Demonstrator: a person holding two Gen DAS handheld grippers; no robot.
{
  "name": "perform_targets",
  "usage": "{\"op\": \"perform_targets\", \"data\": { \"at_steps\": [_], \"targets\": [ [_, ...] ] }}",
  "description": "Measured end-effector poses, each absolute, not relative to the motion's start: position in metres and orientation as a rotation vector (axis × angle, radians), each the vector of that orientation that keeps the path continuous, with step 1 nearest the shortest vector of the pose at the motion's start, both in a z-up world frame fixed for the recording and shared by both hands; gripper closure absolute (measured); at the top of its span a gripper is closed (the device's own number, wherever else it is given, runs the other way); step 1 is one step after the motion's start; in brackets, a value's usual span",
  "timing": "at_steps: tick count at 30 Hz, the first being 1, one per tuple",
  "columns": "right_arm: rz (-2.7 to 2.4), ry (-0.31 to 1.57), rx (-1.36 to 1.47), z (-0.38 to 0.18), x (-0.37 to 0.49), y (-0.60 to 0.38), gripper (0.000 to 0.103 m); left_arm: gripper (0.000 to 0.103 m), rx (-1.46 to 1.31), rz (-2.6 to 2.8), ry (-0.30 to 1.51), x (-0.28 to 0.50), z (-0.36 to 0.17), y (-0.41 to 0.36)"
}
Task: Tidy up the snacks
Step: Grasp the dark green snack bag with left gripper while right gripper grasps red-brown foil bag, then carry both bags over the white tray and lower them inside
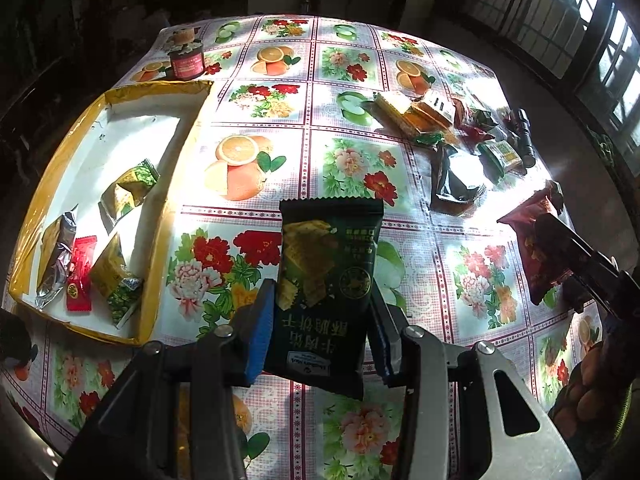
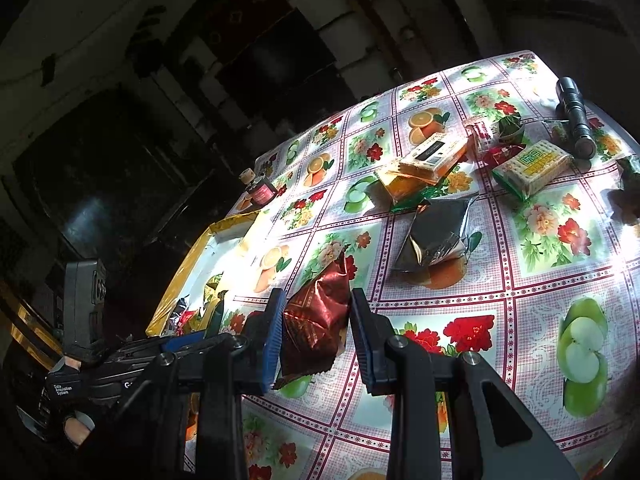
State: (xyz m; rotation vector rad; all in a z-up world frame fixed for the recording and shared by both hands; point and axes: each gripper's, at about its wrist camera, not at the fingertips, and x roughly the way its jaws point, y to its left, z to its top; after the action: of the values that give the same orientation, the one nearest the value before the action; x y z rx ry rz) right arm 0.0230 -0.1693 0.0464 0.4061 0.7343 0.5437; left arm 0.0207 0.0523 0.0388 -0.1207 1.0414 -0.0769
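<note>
My left gripper [image 1: 324,320] is shut on a dark green biscuit packet [image 1: 328,272], held upright above the flowered tablecloth. Left of it lies a yellow-rimmed white tray [image 1: 52,184] with several small snack packets [image 1: 120,196] inside. At the right edge of the left wrist view, my right gripper [image 1: 560,240] holds a red foil packet [image 1: 536,256] off the table. In the right wrist view the same red foil packet [image 2: 316,312] sits between the blue pads of the right gripper [image 2: 316,328], which is shut on it. The tray [image 2: 180,276] shows beyond, to the left.
A pile of loose snacks lies at the far right of the table: an orange cracker pack [image 2: 428,160], a green-yellow cracker pack [image 2: 532,166] and a black foil packet [image 2: 436,236]. A black flashlight [image 2: 574,120] lies behind them. A red-labelled jar [image 1: 187,62] stands beyond the tray.
</note>
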Motion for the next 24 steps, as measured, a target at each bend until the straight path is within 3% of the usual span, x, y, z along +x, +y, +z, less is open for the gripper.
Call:
{"op": "perform_targets", "data": {
  "at_steps": [24],
  "targets": [
    [0.618,0.805,0.337,0.039,0.039,-0.112,0.071,0.059,-0.162,0.053,1.009,0.024,0.043,0.118]
  ]
}}
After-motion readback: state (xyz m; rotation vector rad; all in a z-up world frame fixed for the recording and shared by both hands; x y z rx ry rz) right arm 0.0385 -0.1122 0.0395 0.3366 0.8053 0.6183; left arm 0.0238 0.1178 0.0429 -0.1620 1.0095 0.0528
